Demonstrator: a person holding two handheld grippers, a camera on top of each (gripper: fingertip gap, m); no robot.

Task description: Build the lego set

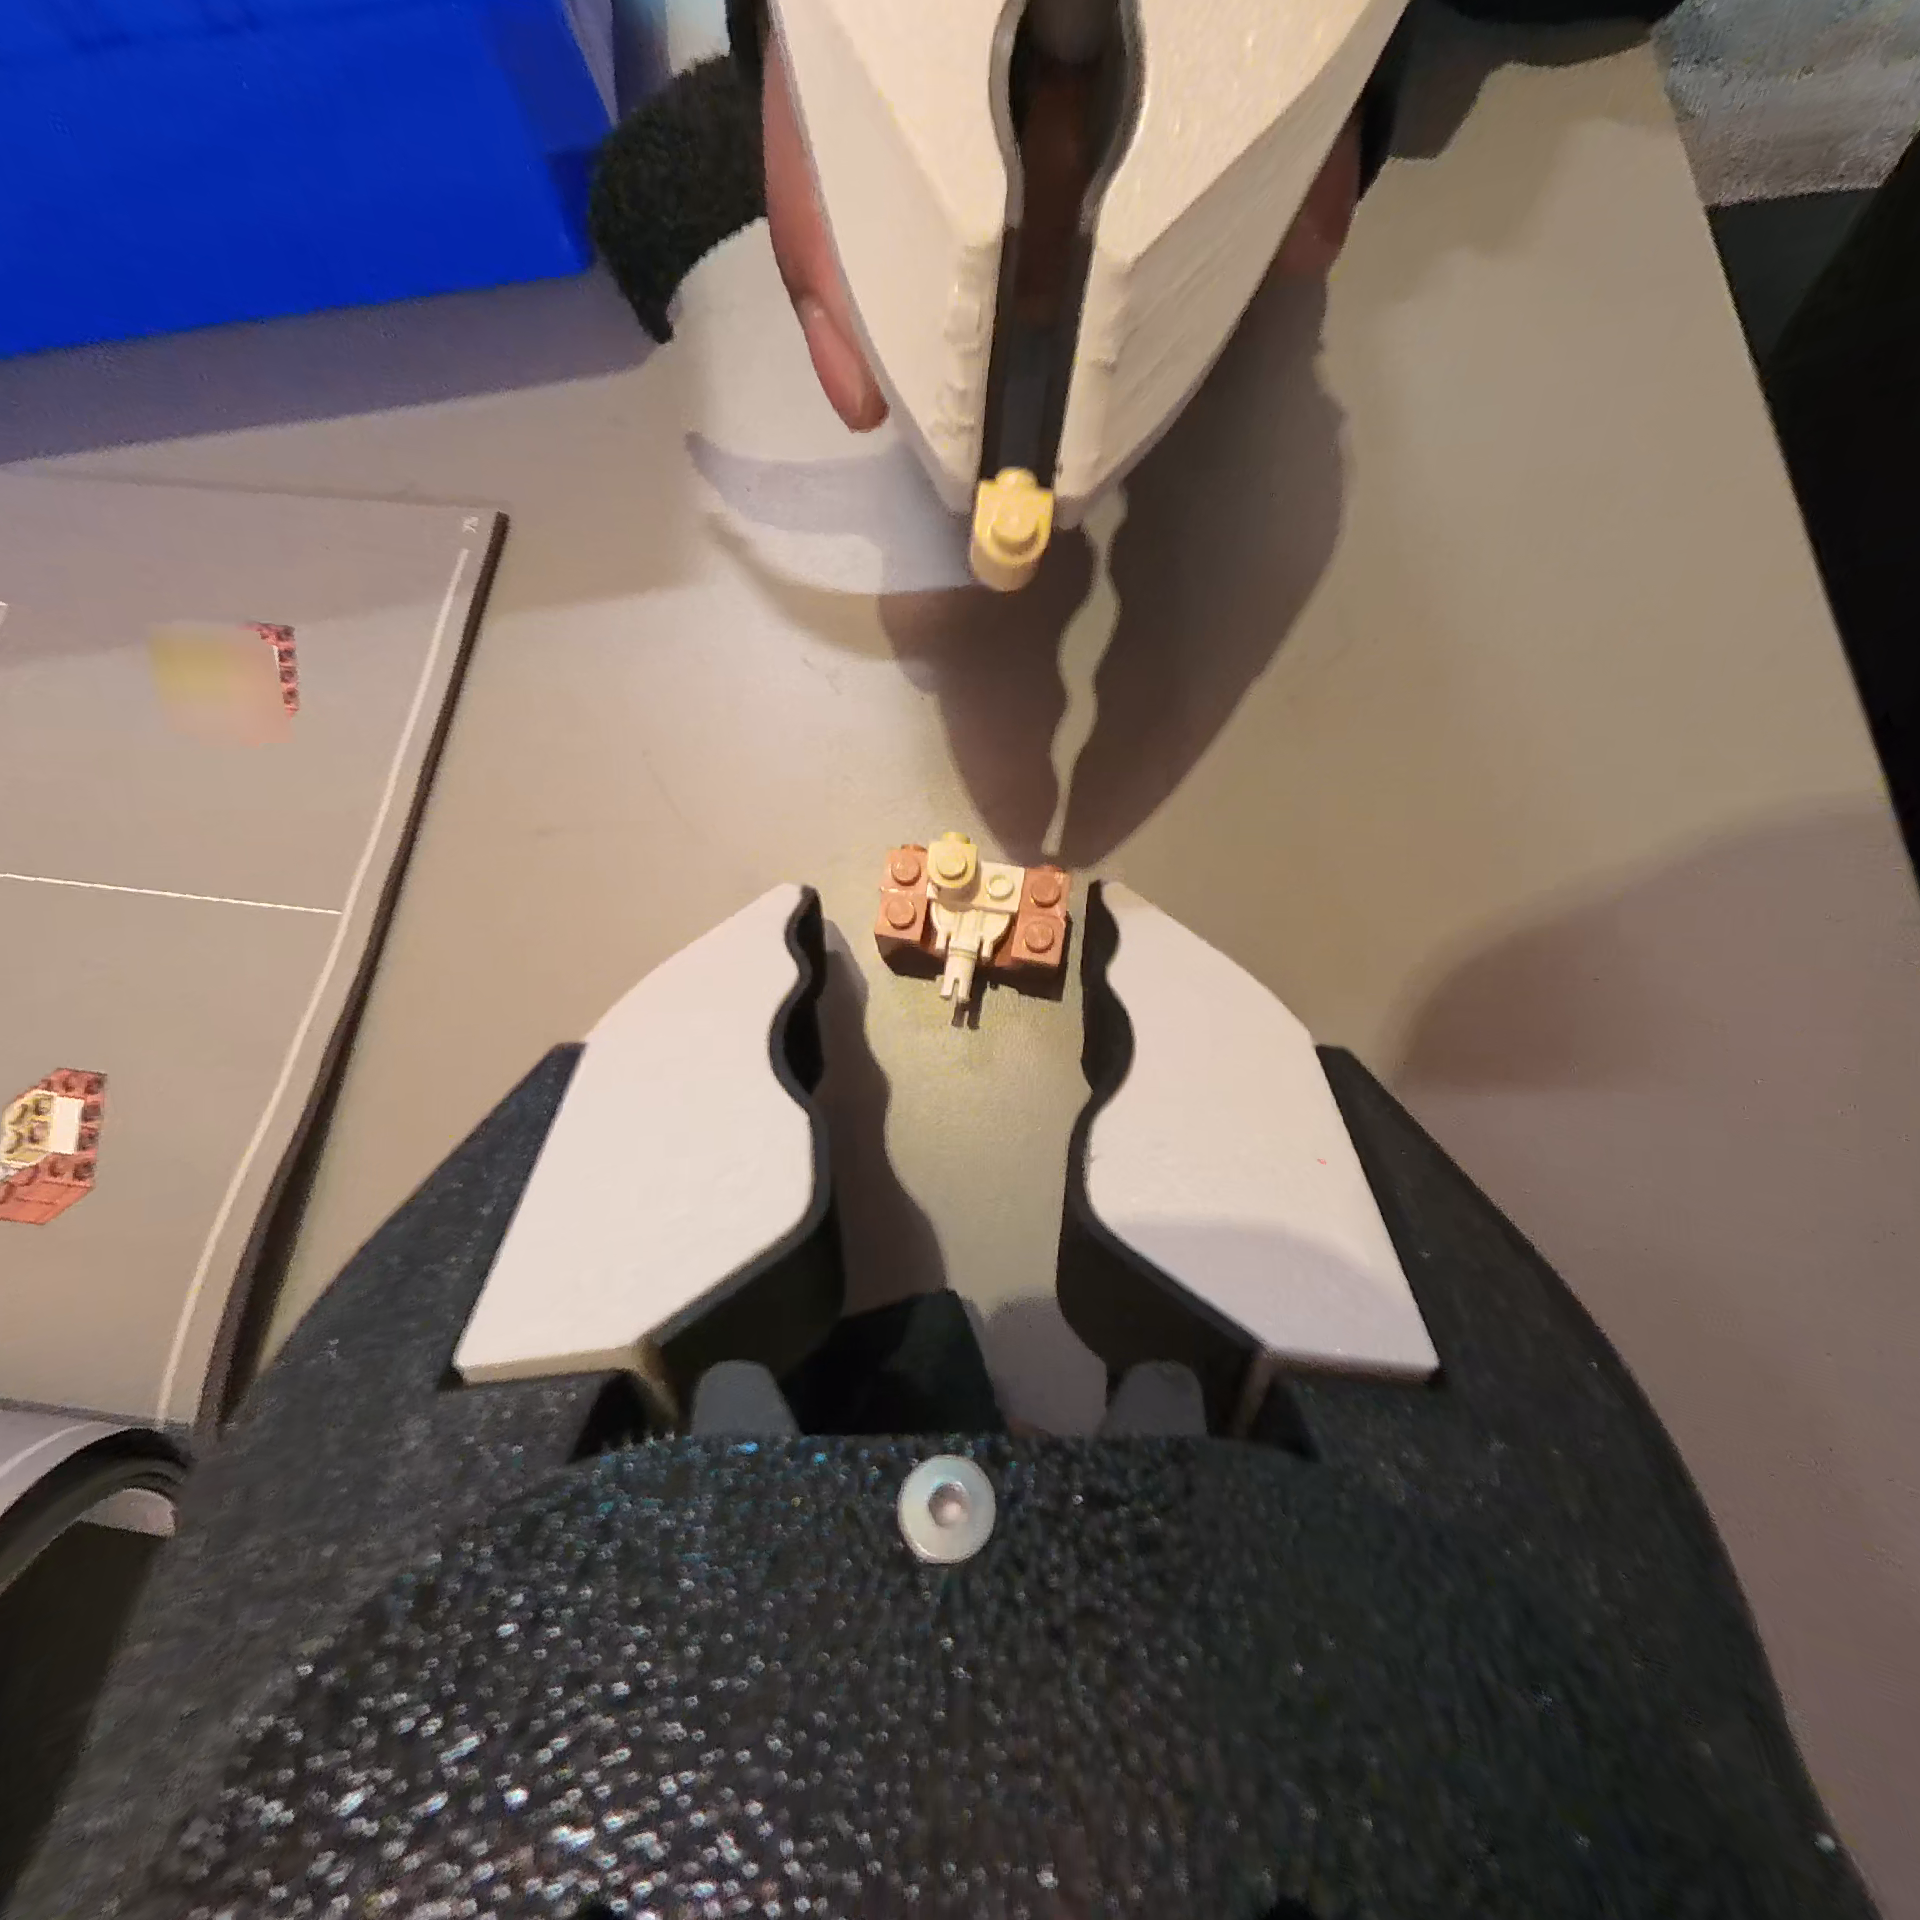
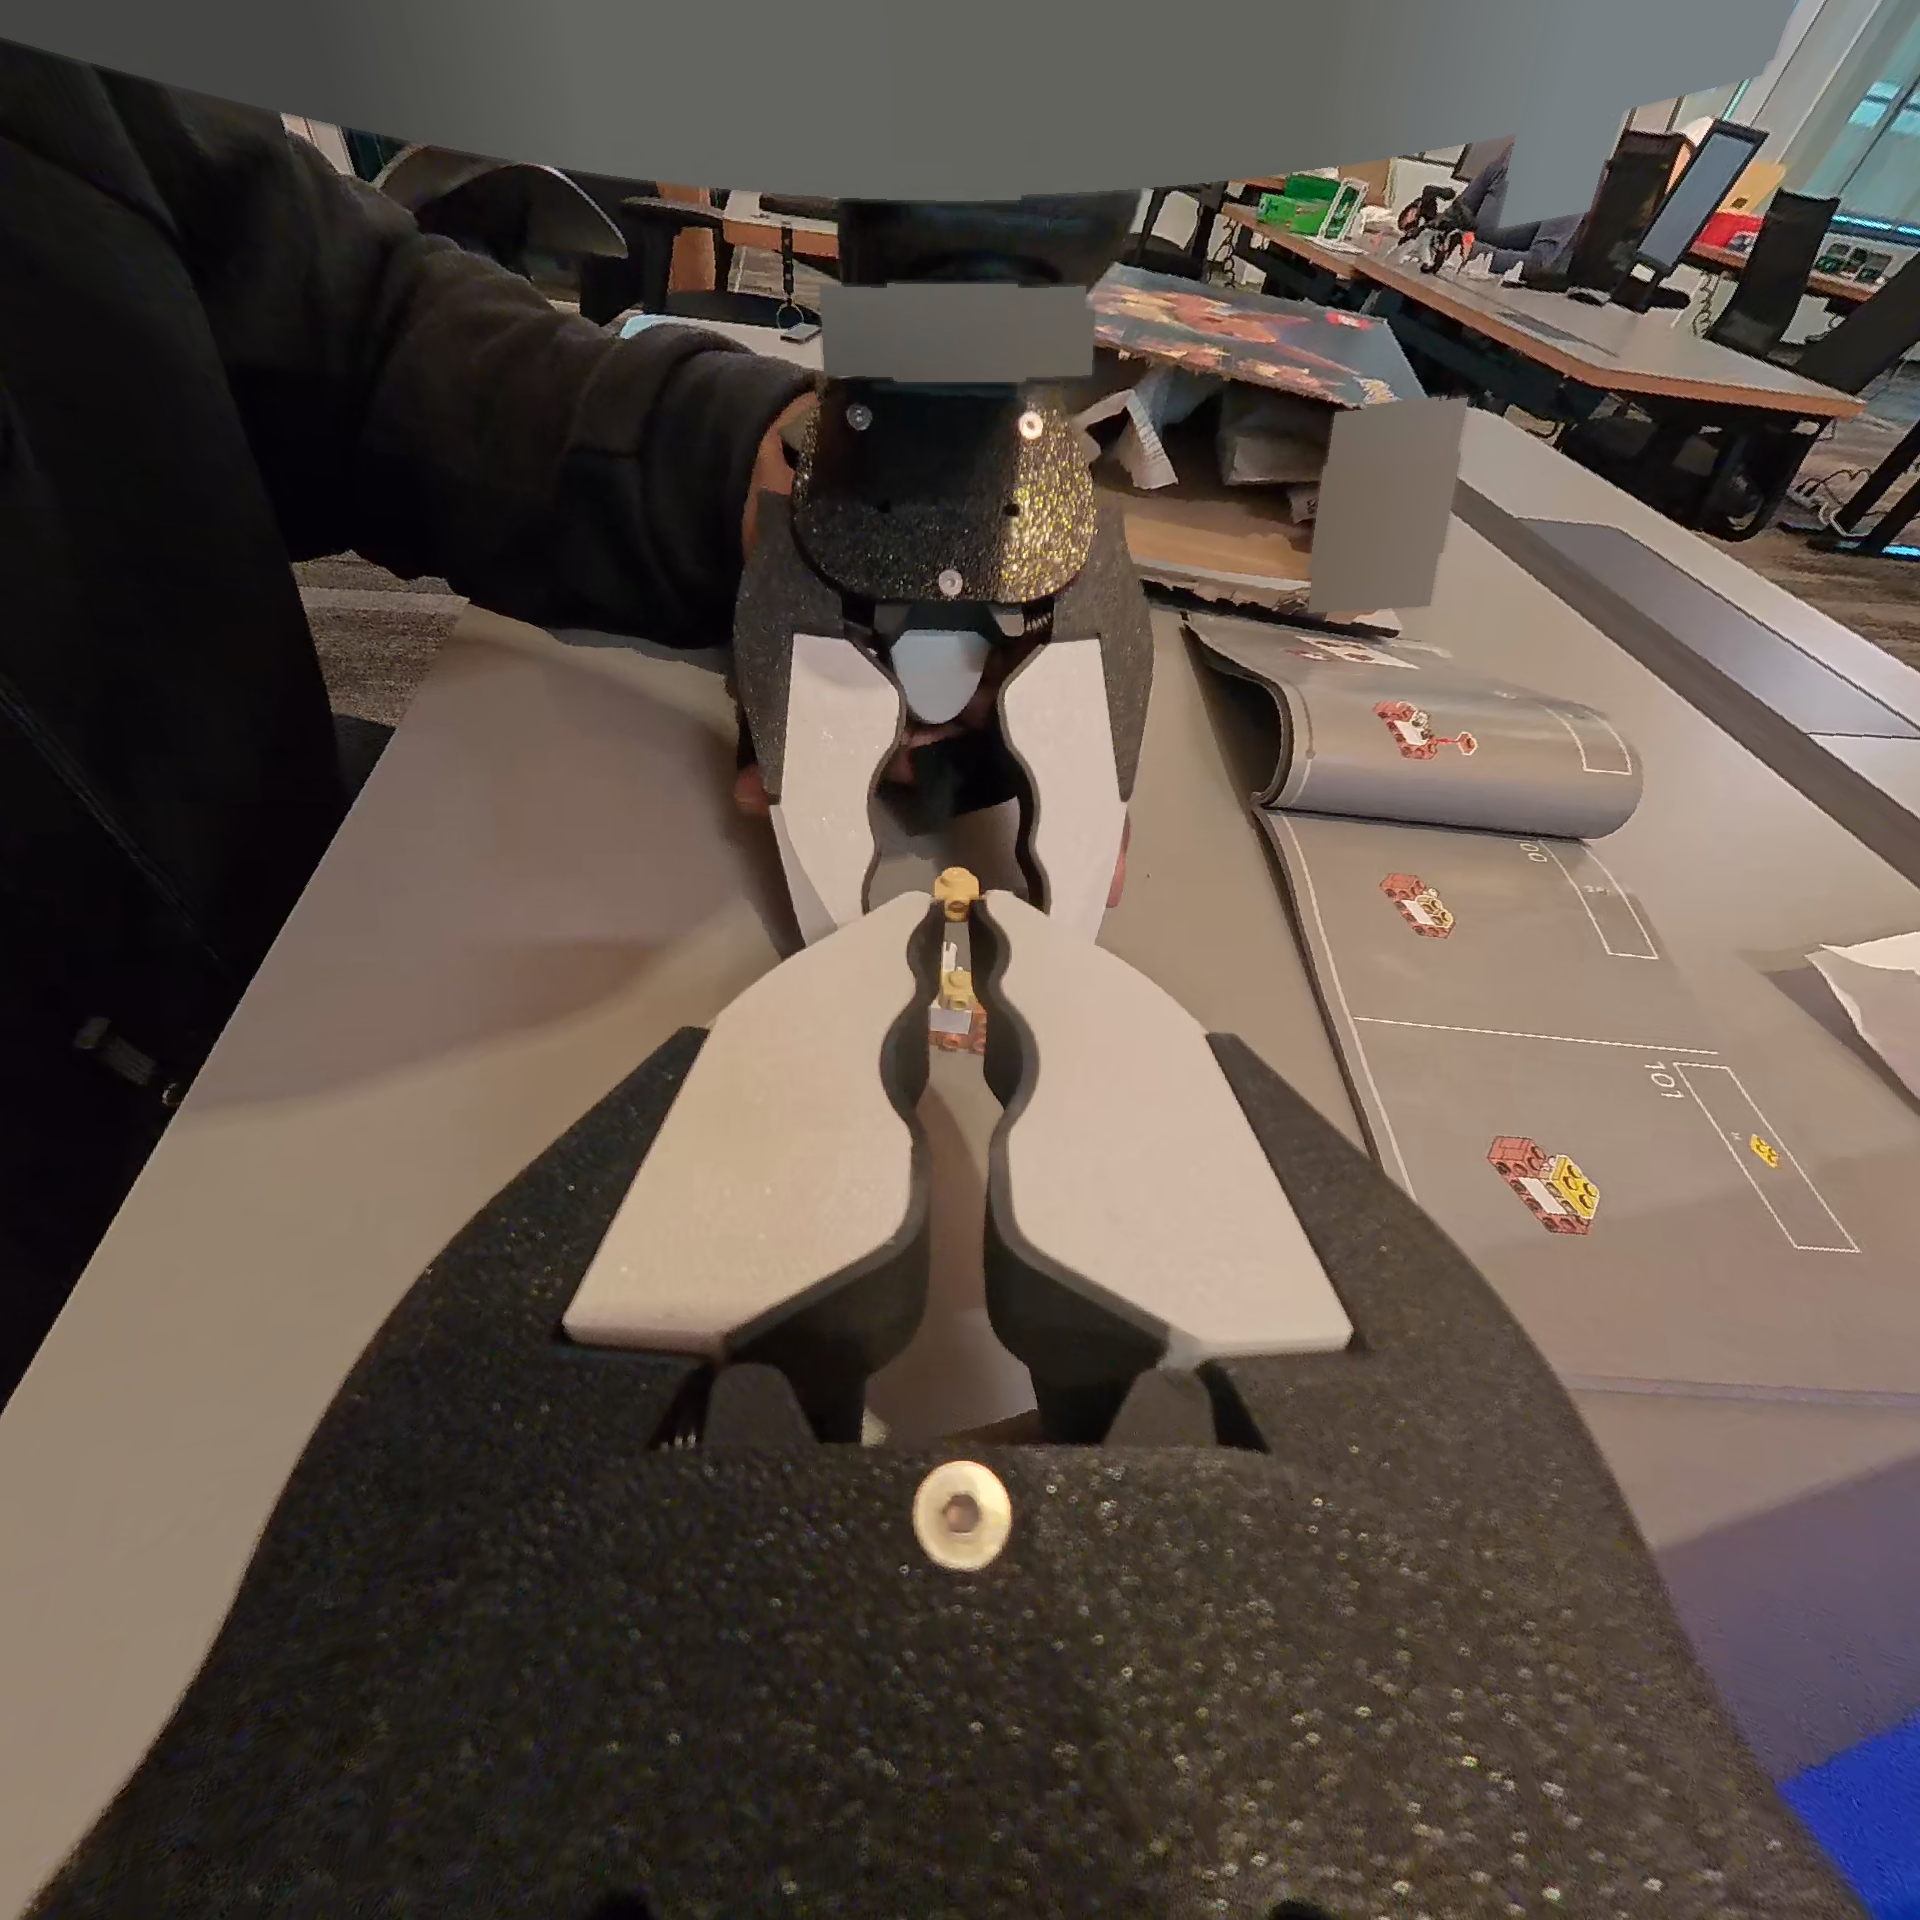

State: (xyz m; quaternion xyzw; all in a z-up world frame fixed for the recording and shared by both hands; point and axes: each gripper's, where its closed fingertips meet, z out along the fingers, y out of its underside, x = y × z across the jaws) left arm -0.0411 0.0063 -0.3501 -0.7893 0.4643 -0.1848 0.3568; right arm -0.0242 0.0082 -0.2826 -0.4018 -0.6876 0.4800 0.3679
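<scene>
With its fingers spread, the left claw is straddling the small brown-and-tan brick assembly on the tabletop, pads not touching it. Opposite, the right claw is pinching a tan stud piece above it. Squaring that piece over the assembly looks key.
</scene>
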